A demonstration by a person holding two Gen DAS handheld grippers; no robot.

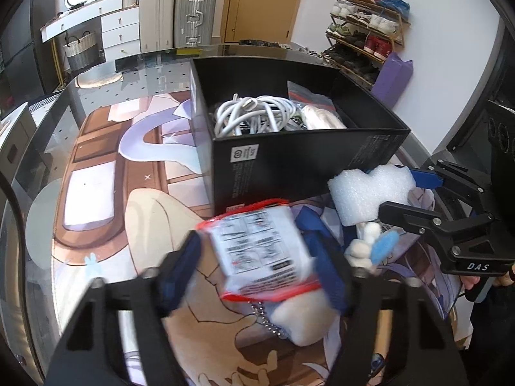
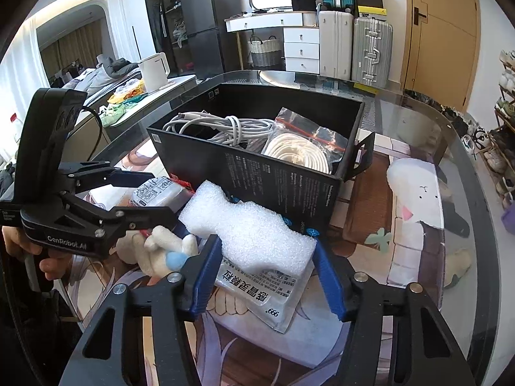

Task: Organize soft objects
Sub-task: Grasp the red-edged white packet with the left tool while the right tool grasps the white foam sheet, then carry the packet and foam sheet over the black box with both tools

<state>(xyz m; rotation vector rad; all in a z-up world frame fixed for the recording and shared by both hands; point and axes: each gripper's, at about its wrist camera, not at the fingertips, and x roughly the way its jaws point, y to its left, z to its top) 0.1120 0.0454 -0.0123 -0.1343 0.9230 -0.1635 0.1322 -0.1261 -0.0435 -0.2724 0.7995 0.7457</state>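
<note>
Glass table (image 2: 450, 135) being covered by a printed anime mat (image 1: 96, 193), black box (image 2: 289, 186), sachet (image 2: 264, 296) and plush toy (image 2: 161, 251) being supported on it

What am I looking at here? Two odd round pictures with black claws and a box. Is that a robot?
No robot: a person holds a clamp-like tool in each hand, and each tool carries a wide-angle camera looking along its two fingers. One picture comes from the left gripper, the other from the right gripper. Each also shows the other tool from the side. On a glass table stands a black box of white cables. The left gripper has closed on a red-edged packet beside a small plush toy. The right one squeezes a white foam block lying over a flat sachet.
</note>
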